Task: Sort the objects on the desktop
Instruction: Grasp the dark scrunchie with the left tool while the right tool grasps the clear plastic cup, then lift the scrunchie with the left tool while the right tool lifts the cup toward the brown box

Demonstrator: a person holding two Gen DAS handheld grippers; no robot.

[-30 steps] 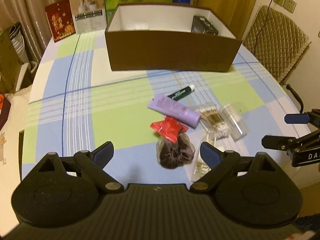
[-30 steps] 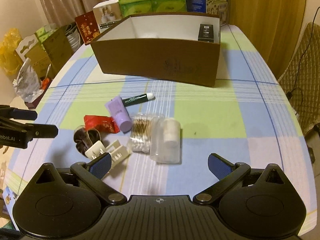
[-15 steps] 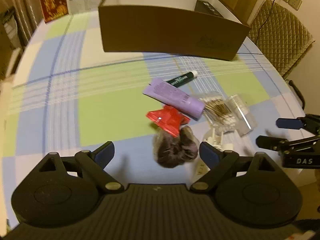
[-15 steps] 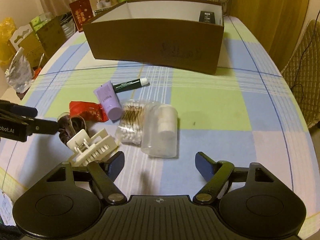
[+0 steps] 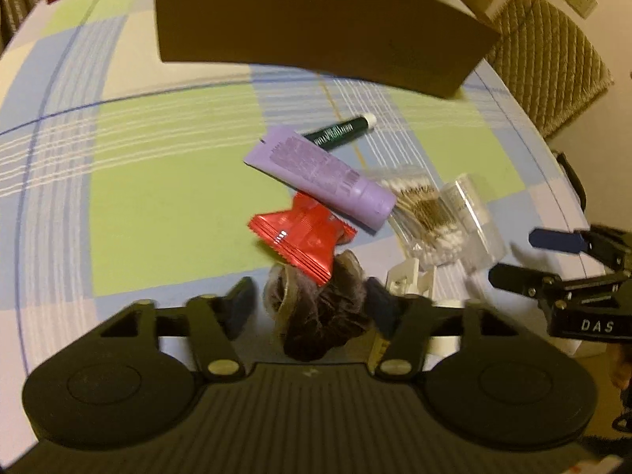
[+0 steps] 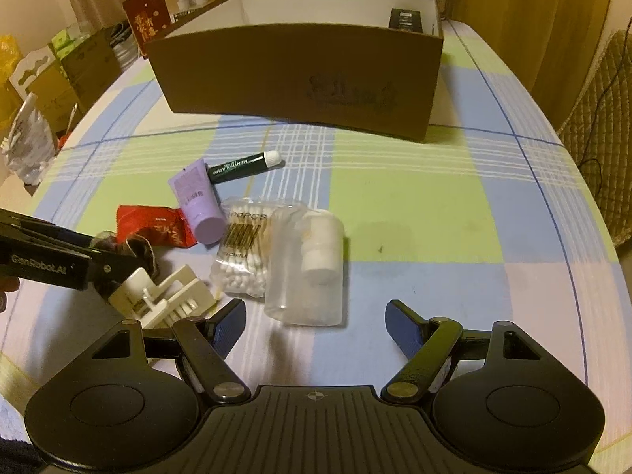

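At lower centre, the left tool (image 5: 310, 306) is closing around the dark scrunchie (image 5: 320, 316); it should pinch only fabric, avoiding the red packet (image 5: 300, 237) overlapping it.

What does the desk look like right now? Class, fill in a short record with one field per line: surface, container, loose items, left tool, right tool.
surface: table with checked cloth
container: brown cardboard box, open top, a dark small box inside
loose items: purple tube, green lip balm stick, red packet, cotton swab pack, clear bottle, white hair clip, dark scrunchie
left tool: jaws closing, scrunchie between them
right tool: open, just short of the clear bottle, holding nothing
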